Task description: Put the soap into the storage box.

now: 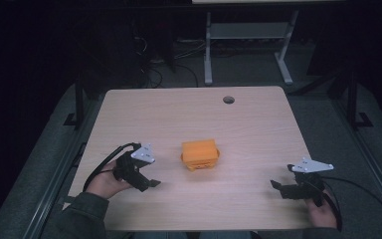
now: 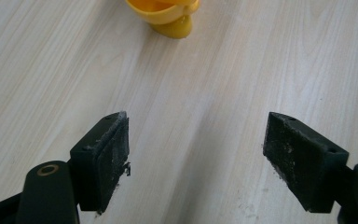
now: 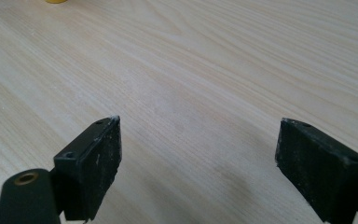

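Dark room, cables and the legs of a pale metal desk frame (image 1: 208, 55) beyond the far edge; we work at a light wood-grain table (image 1: 258, 129) with a round cable hole (image 1: 228, 99) near its back. From the high view we note a small orange plastic box-shaped object (image 1: 200, 154) sitting near the table's middle, a little toward our left, upright as far as we can tell. Left gripper (image 1: 146, 181) lies near its left side, apart from it, jaws pointing roughly toward it. Right gripper (image 1: 277, 186) rests well apart from it at the front right of the table, hand low behind it.

Left gripper view: we see the two black jaws standing wide apart with bare table between them. The orange object's rounded yellow-orange lower edge (image 2: 168, 16) shows at the top of the picture, ahead of the jaws and untouched.

Right gripper view: jaws again spread wide, nothing between them but wood grain. A sliver of the orange object (image 3: 56, 1) sits at the top left corner, far off.

Progress, as we judge it: nothing is grasped yet. The left tongs look set up for an approach; closing on the orange object and whatever handling follows all remain to be done. Right tongs appear idle.
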Demonstrator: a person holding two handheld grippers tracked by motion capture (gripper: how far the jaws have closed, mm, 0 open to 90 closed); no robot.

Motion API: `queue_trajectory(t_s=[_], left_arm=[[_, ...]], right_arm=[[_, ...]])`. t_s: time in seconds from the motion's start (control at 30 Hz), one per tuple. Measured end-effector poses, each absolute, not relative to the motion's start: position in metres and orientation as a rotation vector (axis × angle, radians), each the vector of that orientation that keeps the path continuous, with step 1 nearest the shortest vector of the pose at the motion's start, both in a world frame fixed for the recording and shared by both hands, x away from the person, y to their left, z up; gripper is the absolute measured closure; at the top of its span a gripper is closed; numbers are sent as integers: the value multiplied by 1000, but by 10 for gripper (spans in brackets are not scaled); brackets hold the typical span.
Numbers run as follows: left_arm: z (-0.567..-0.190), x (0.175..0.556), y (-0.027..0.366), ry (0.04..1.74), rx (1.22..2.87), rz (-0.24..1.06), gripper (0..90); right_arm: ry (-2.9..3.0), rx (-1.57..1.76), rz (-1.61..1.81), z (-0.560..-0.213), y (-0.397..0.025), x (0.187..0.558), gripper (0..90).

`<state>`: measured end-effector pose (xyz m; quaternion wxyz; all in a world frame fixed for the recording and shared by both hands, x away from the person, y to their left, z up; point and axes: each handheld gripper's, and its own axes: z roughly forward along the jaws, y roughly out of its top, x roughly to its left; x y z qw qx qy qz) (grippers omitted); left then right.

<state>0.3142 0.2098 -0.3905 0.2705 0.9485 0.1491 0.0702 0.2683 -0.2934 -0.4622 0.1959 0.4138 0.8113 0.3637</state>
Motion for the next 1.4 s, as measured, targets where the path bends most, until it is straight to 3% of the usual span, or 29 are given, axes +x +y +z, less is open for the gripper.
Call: queue_trajectory(t_s=[1.4], left_arm=[[-419,294,244,487,2543,195,218]], right_arm=[[2271,1184,1008,-465,-295,267,139]])
